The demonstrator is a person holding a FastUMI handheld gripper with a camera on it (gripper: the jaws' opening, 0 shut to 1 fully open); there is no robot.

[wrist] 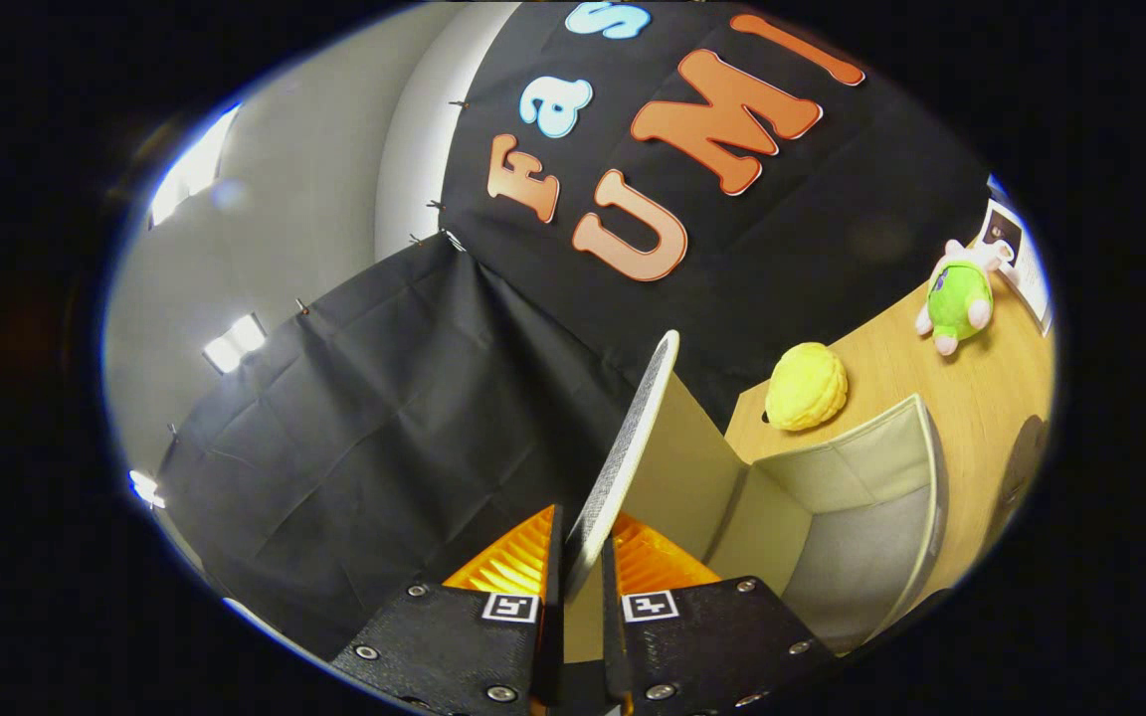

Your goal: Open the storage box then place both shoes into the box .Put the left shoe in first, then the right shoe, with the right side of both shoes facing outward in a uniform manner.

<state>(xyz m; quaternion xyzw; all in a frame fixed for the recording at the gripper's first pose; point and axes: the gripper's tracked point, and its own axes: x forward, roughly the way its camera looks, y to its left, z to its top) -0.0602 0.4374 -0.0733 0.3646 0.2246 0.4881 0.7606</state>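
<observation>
The claw [581,557] is closed narrow on the lid [633,447] of the storage box [861,517], both orange fingers [513,562] pressing on the lid's thin edge, one on each face. The lid stands raised, close to upright, running away from the fingers, its mesh-textured outer side turned toward the black cloth wall and its plain beige inner side toward the box. The box sits on the wooden tabletop [981,398], just to the right of the fingers, its grey-lined inside showing and looking empty. It appears to be a fabric-covered, collapsible kind: light, with stiffened panels but soft hinges, so the lid will probably flex and want to fall back if let go before it passes upright. The edge is a sound place to hold, since the textured cloth gives the pads grip, though a hold so near the rim could slip off under a twist. Because the box is light, it may drag or tip while the lid swings. Beyond the box lie a yellow plush toy [807,386] and, farther off, a green plush toy [959,298]. The opening step looks nearly done; the shoes remain to be placed.
</observation>
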